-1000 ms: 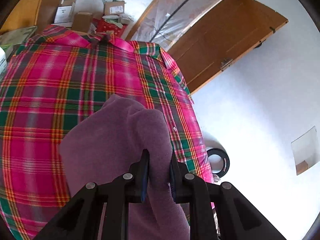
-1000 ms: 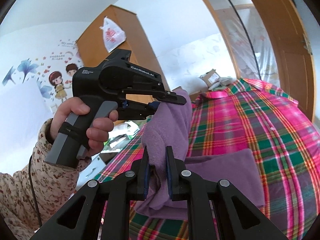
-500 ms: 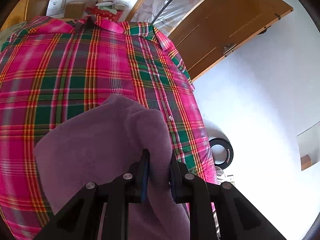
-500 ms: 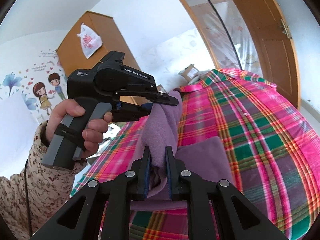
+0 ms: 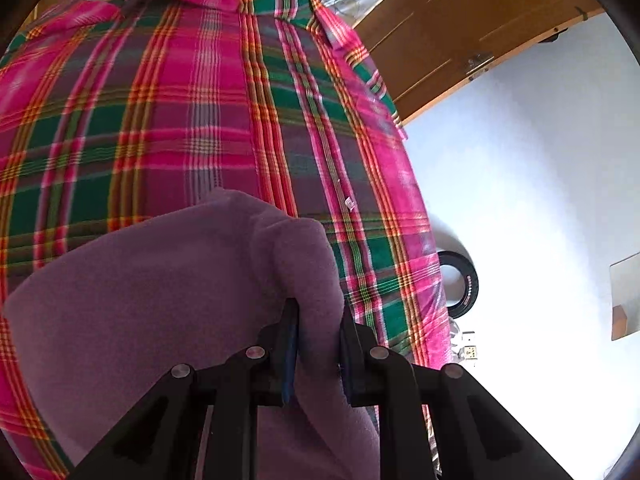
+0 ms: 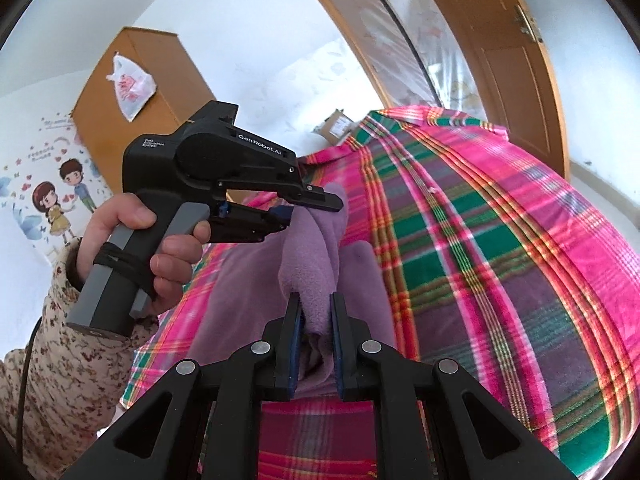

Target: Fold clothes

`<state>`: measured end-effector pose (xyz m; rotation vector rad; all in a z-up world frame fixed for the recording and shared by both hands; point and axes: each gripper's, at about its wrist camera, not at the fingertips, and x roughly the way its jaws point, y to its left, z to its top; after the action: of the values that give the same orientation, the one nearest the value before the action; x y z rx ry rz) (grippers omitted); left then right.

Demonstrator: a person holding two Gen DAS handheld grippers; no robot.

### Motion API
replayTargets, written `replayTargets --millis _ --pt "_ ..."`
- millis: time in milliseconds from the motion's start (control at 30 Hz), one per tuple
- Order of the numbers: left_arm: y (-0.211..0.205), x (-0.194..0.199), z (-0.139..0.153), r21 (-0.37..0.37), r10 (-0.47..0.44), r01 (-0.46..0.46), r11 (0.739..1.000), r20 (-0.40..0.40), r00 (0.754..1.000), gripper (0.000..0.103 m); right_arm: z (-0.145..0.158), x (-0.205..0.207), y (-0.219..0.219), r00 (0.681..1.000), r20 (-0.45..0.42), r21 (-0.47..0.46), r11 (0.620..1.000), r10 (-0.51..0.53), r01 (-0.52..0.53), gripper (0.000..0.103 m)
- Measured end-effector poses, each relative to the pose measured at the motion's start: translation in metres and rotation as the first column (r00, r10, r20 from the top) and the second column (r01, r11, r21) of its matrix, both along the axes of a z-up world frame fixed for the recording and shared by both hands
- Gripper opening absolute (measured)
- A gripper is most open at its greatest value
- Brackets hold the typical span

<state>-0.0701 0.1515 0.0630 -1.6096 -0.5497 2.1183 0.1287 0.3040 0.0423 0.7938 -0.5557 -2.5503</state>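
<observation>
Here, both hand-held grippers clamp the same purple fleece garment (image 6: 316, 248) above a pink-and-green plaid bedsheet (image 6: 500, 248). The right gripper (image 6: 314, 320) pinches a raised fold between its closed fingers; the left gripper (image 6: 304, 208), held in a hand (image 6: 140, 240) with a floral sleeve (image 6: 60, 360), bites the same fold a little farther along. From the left wrist view the left gripper (image 5: 318, 344) grips a bunched ridge of the fleece (image 5: 180, 300), the rest draped flat on the sheet (image 5: 200, 100). A wooden door (image 5: 460, 32) stands beyond; a black ring (image 5: 464, 284) lies on the white floor.
</observation>
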Motion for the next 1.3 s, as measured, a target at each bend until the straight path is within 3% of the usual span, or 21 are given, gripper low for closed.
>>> replayTargets --millis 300,400,600,733,900,1100,1300 --pt "0.002 -0.008 -0.016 0.023 -0.005 0.004 1.0 0.044 0.999 0.024 -0.017 -0.007 0.01 0.999 0.053 -0.021 1.0 -0.011 0.012 0.013" --pt "-0.002 -0.005 -0.02 0.075 -0.002 -0.002 0.997 0.053 0.999 0.027 -0.021 -0.008 0.013 0.998 0.068 -0.032 0.999 -0.014 0.016 0.014" --pt "-0.022 0.009 -0.007 0.139 -0.002 0.004 0.99 -0.013 1.0 0.027 -0.028 -0.006 0.019 0.995 0.095 -0.056 0.998 -0.03 0.035 0.017" --pt "-0.041 0.022 0.008 0.12 0.023 -0.013 0.993 -0.083 0.996 0.027 -0.03 -0.005 0.024 0.992 0.111 -0.054 0.997 -0.053 0.059 0.017" --pt "-0.067 0.03 0.009 0.104 0.066 -0.056 0.993 -0.099 0.993 0.027 -0.032 -0.003 0.032 0.988 0.125 -0.042 0.995 -0.086 0.092 0.019" --pt "-0.101 0.047 -0.004 0.083 0.11 -0.103 0.991 -0.09 0.99 0.027 -0.033 0.001 0.052 0.969 0.147 -0.001 0.979 -0.2 0.202 0.023" --pt "-0.119 0.066 -0.003 0.065 0.131 -0.125 0.99 -0.113 0.985 0.027 -0.006 -0.001 0.03 0.991 0.03 0.056 0.99 -0.128 0.126 0.03"
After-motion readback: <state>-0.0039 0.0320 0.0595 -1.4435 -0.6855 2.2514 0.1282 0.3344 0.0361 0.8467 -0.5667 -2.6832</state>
